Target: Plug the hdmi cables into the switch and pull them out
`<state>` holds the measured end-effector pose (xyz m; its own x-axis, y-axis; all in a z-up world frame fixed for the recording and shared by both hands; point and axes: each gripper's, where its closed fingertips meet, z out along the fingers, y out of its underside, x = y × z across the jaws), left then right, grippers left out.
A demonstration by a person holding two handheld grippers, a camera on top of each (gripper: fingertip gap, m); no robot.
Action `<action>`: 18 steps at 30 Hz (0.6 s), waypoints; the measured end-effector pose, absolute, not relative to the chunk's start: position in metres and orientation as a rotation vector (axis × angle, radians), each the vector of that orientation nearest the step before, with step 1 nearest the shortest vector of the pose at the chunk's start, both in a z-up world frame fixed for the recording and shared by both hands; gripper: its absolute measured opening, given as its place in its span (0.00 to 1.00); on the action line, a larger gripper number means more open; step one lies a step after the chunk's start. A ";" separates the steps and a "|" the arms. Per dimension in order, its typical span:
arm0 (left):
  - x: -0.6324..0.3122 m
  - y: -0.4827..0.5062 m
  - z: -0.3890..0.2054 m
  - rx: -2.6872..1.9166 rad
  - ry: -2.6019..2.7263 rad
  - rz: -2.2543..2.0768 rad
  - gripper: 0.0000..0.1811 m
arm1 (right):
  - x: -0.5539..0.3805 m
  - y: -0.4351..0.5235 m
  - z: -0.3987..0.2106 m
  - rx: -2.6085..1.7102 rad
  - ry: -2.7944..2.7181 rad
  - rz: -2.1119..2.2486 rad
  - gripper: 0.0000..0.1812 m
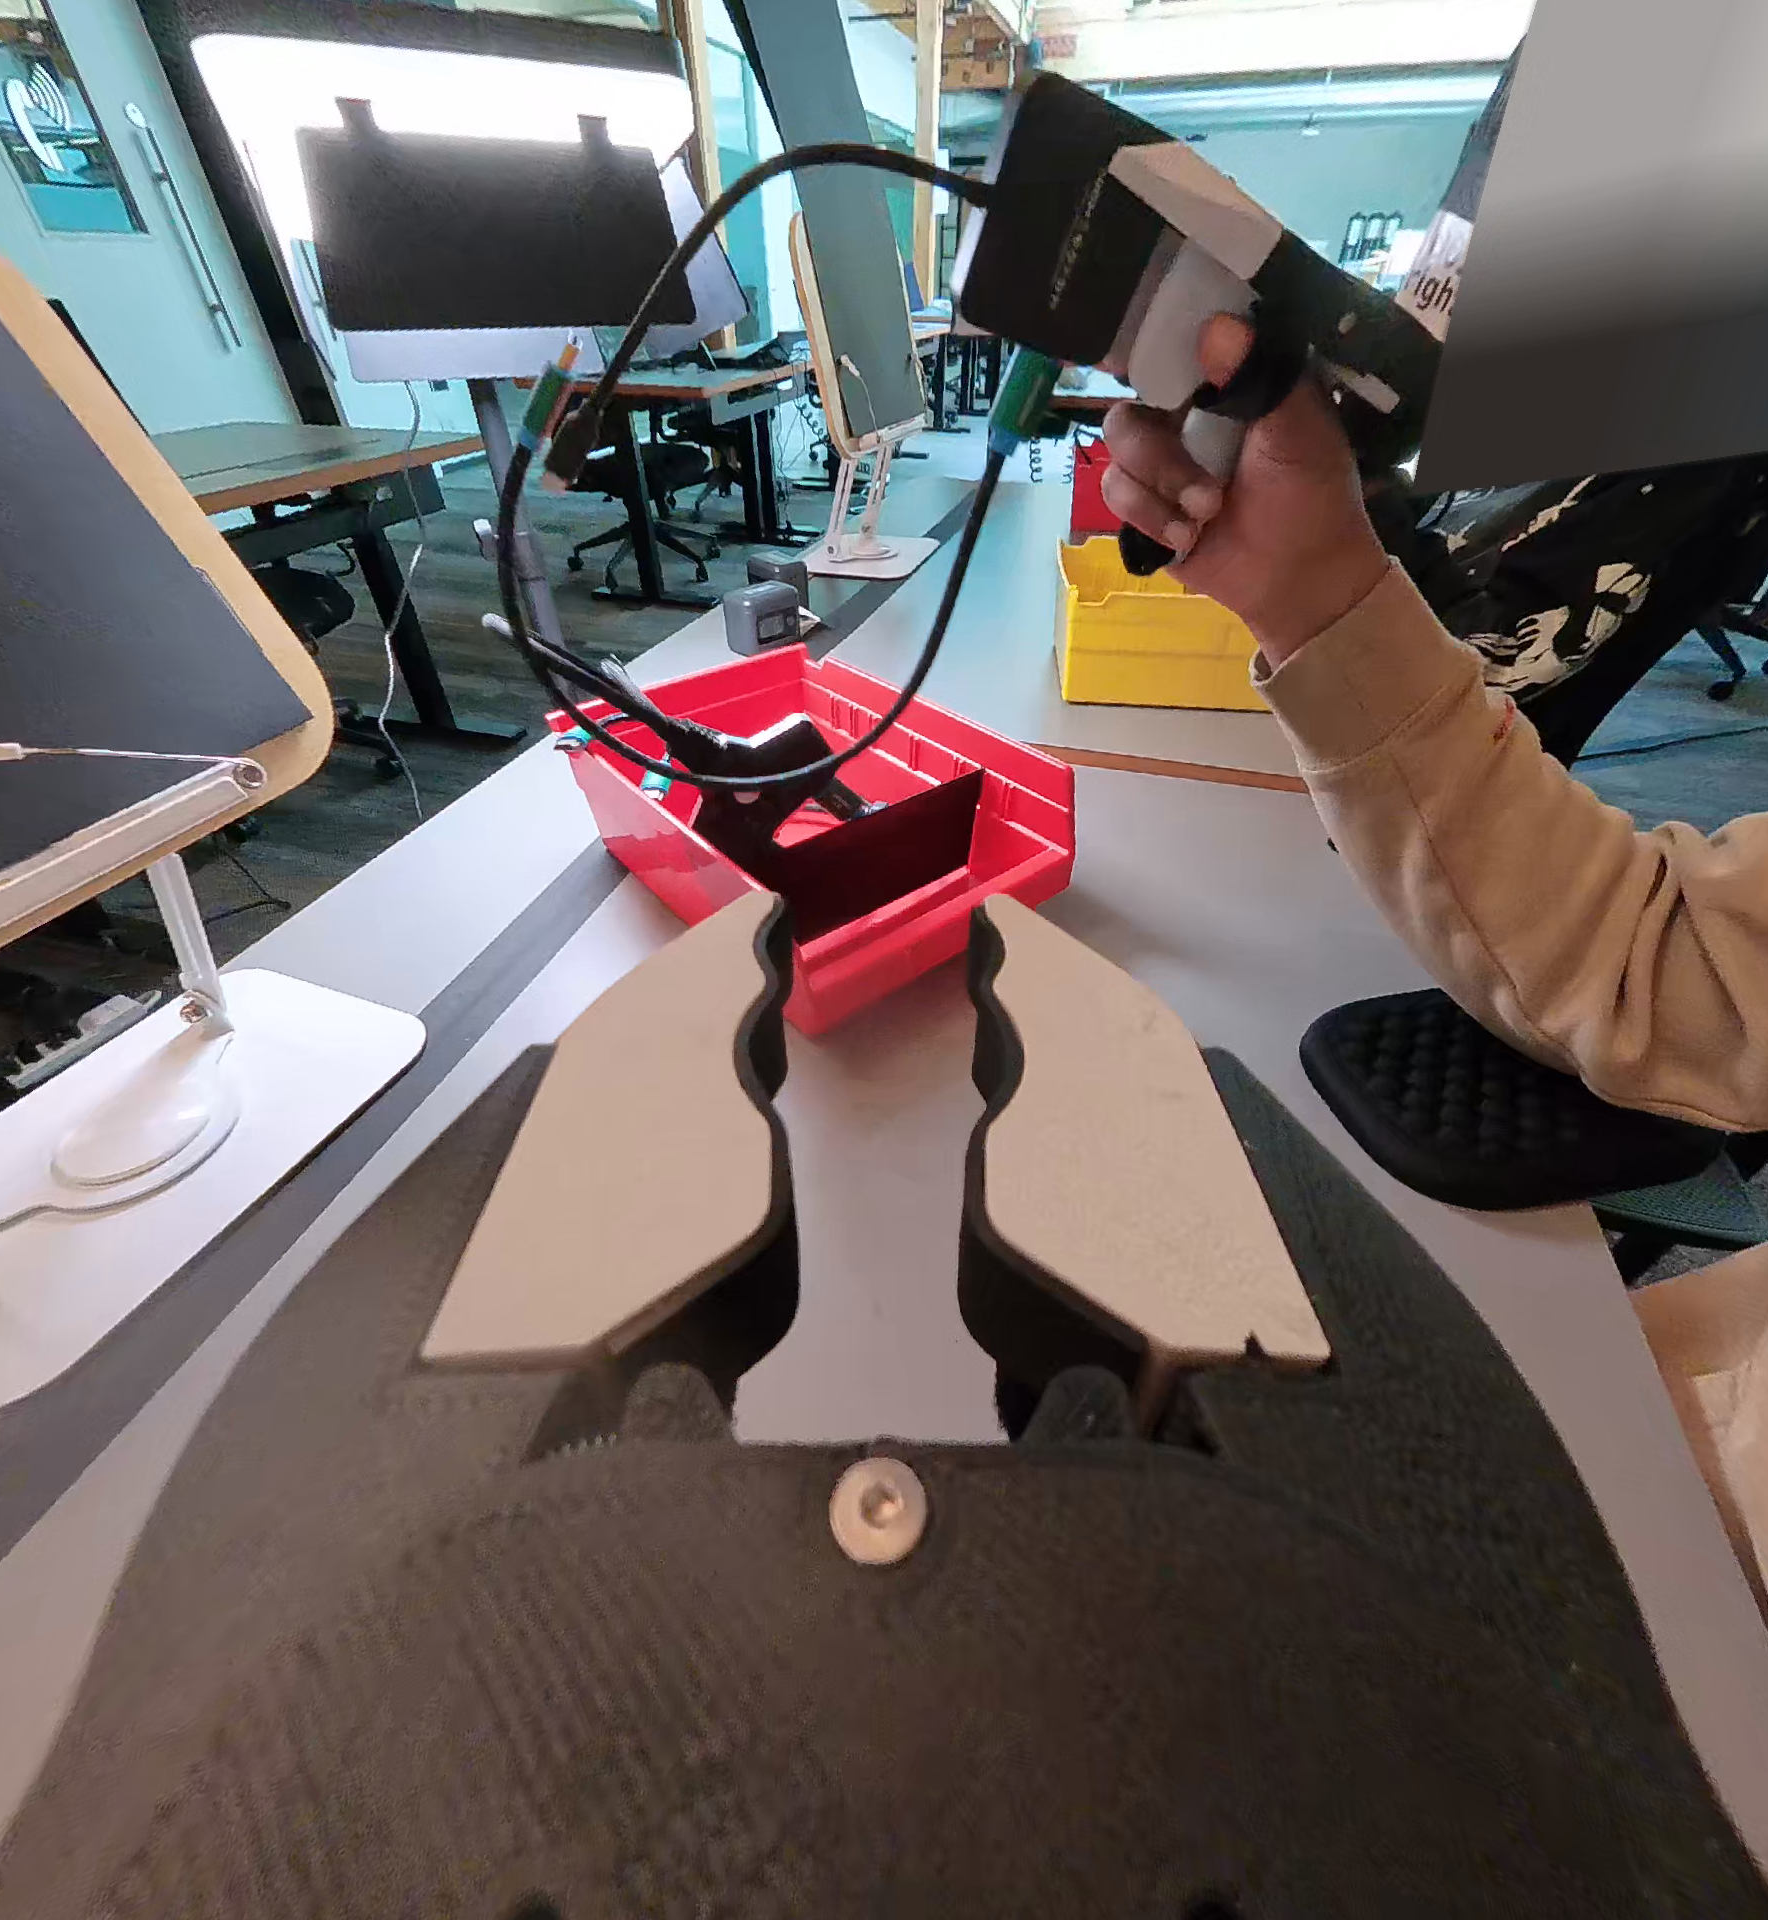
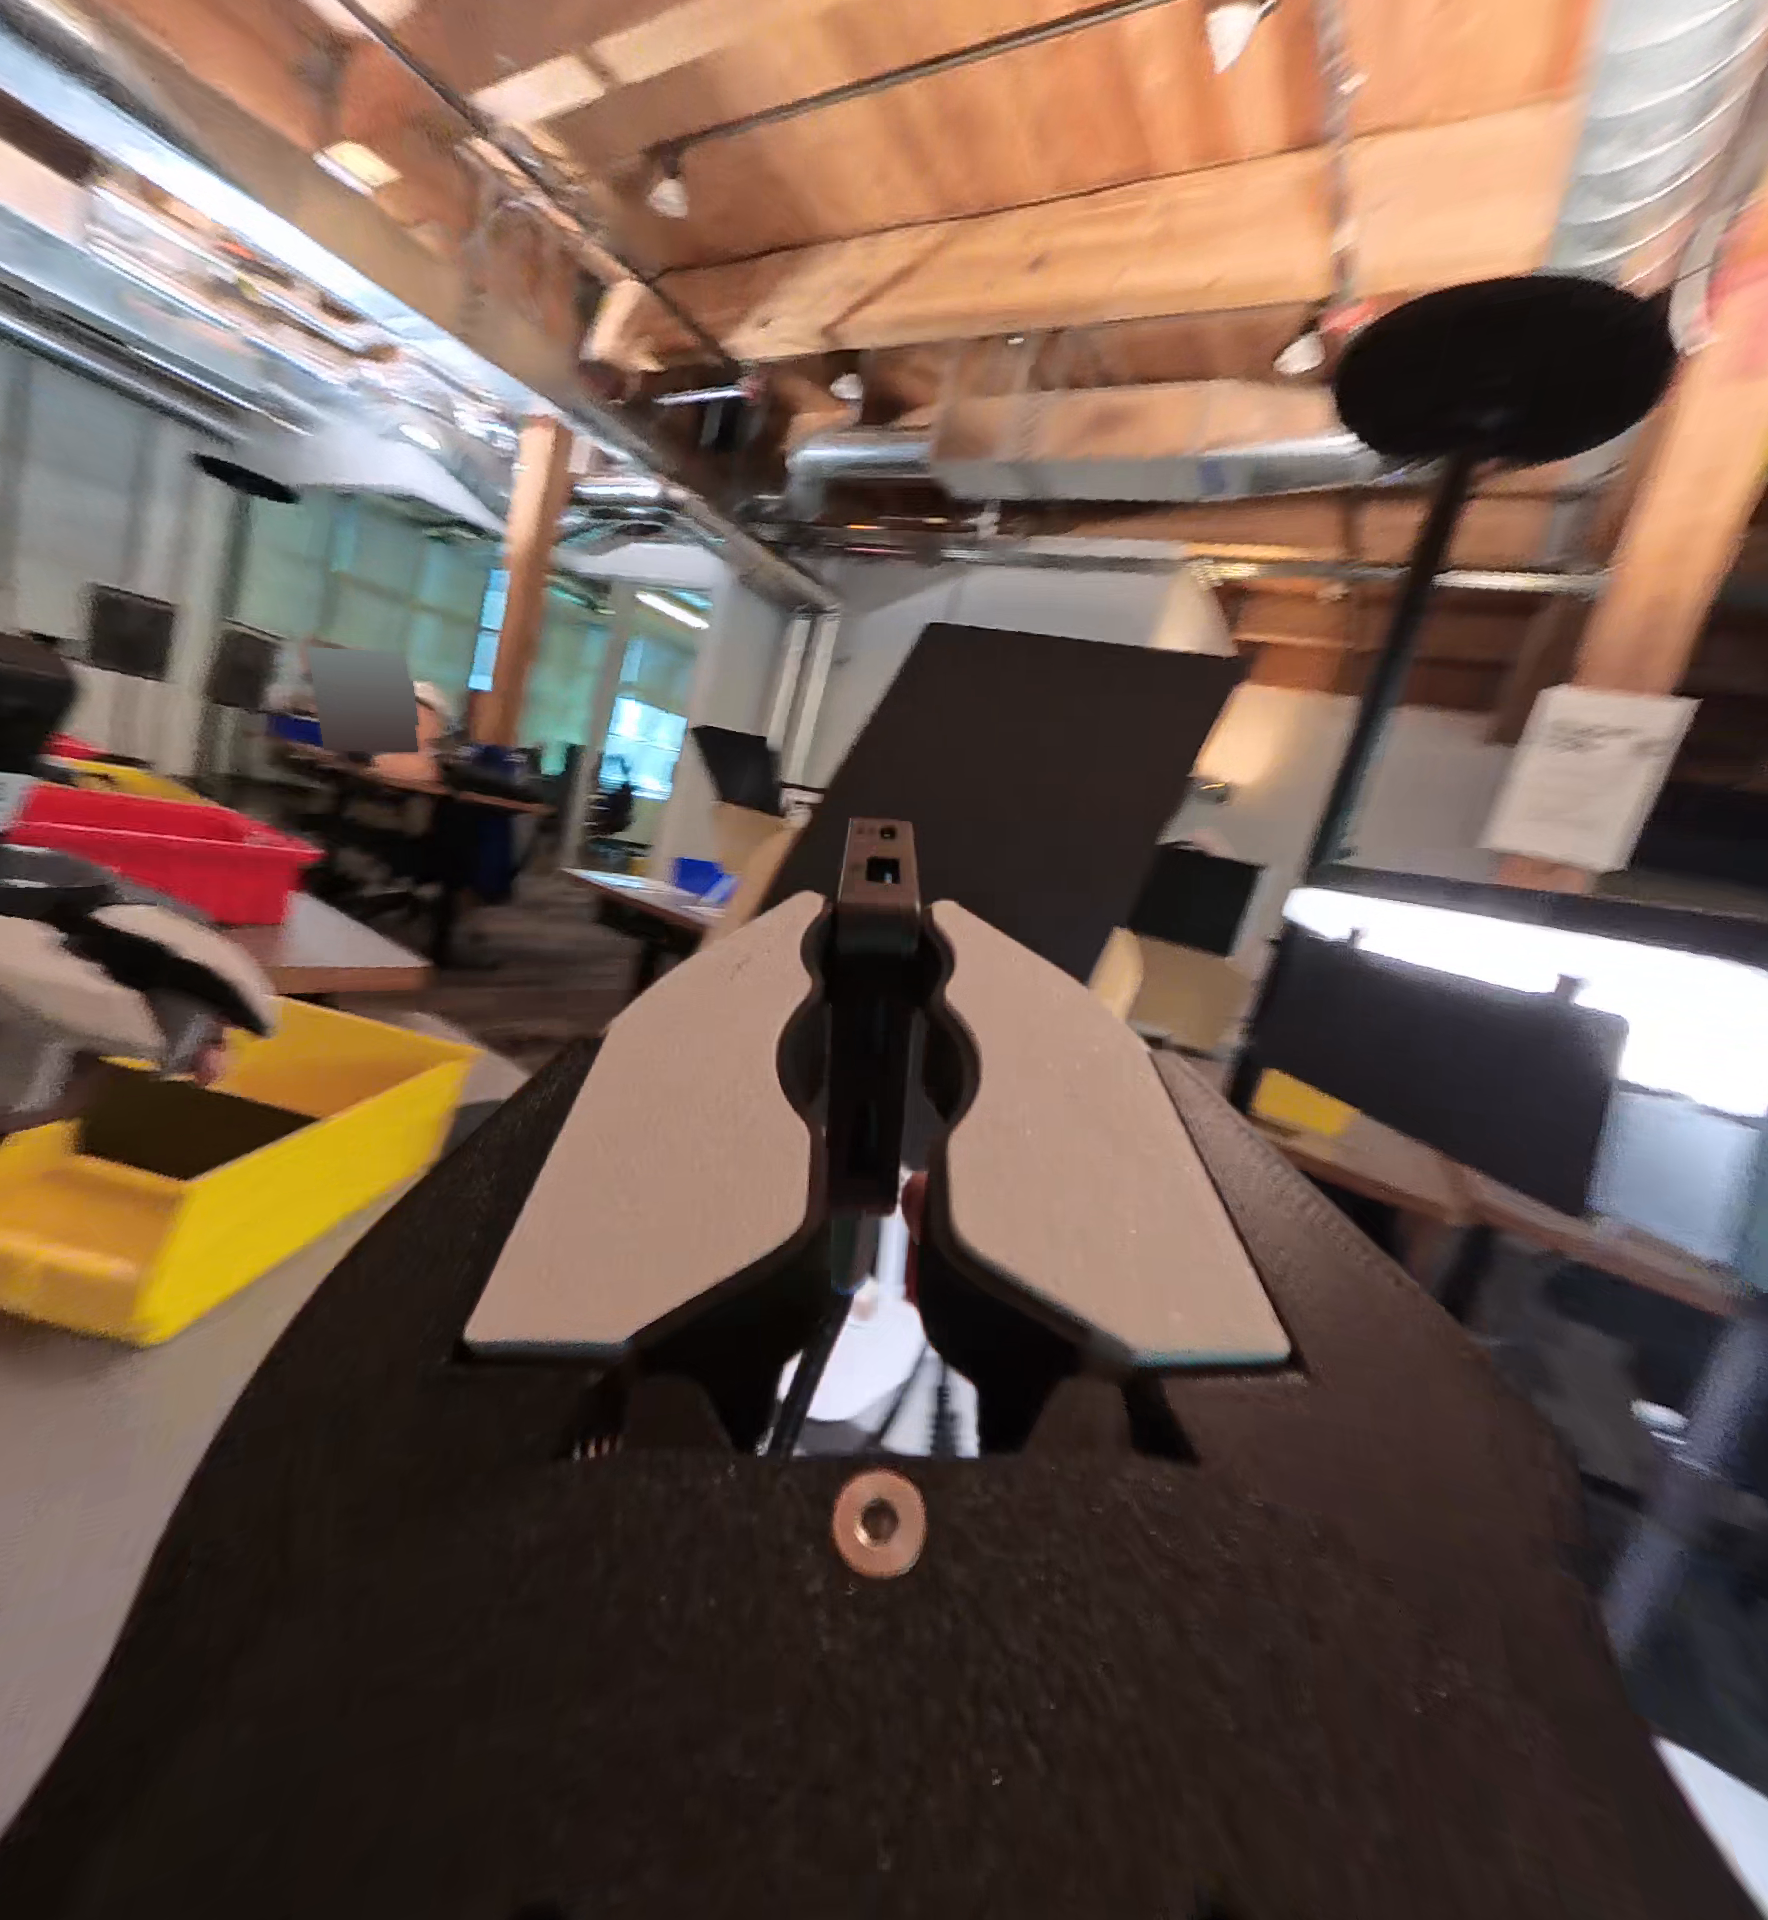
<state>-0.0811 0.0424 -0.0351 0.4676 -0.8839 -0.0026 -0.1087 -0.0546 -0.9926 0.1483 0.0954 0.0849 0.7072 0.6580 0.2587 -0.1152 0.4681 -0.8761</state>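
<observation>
My right gripper point(image 1: 1134, 265) is raised at the upper right, shut on the black HDMI switch point(image 1: 1046, 208). A black cable point(image 1: 547, 665) with a green-taped plug point(image 1: 1020, 400) enters the switch's lower edge, loops down over the red bin point(image 1: 1015, 831) and rises to a loose green-taped plug point(image 1: 547, 400). A thinner cable point(image 1: 755, 182) leaves the switch's far end and arcs left. More cables point(image 1: 724, 743) lie in the bin. My left gripper point(image 1: 878, 920) is open and empty, low over the table just before the bin. In the right wrist view, the right gripper point(image 2: 875, 914) clamps the switch point(image 2: 875, 883) edge-on.
A yellow bin point(image 1: 1140, 644) stands on the far table part, behind the red one. A white tablet stand point(image 1: 132, 1122) is at the left edge. A black padded armrest point(image 1: 1482, 1101) and a person's sleeve point(image 1: 1545, 883) are on the right. The blurred left gripper point(image 2: 173, 997) shows above the yellow bin point(image 2: 360, 1122). Tip to tip, the grippers are about 25 cm apart.
</observation>
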 end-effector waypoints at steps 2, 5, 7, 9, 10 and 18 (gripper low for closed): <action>-0.076 0.043 -0.040 -1.515 0.927 -0.787 0.18 | 0.156 0.105 0.080 -0.983 -0.621 0.446 0.08; -0.071 0.044 -0.048 -1.535 0.955 -0.765 0.18 | 0.167 0.122 0.071 -0.996 -0.555 0.390 0.08; -0.070 0.045 -0.050 -1.541 0.965 -0.750 0.18 | 0.176 0.121 0.077 -0.946 -0.493 0.407 0.08; -0.072 0.045 -0.050 -1.541 0.962 -0.747 0.18 | 0.181 0.114 0.084 -0.903 -0.481 0.413 0.08; -0.072 0.046 -0.049 -1.538 0.955 -0.753 0.17 | 0.184 0.107 0.089 -0.868 -0.472 0.447 0.08; -0.071 0.046 -0.053 -1.547 0.959 -0.766 0.17 | 0.205 0.062 0.120 -0.661 -0.433 0.590 0.08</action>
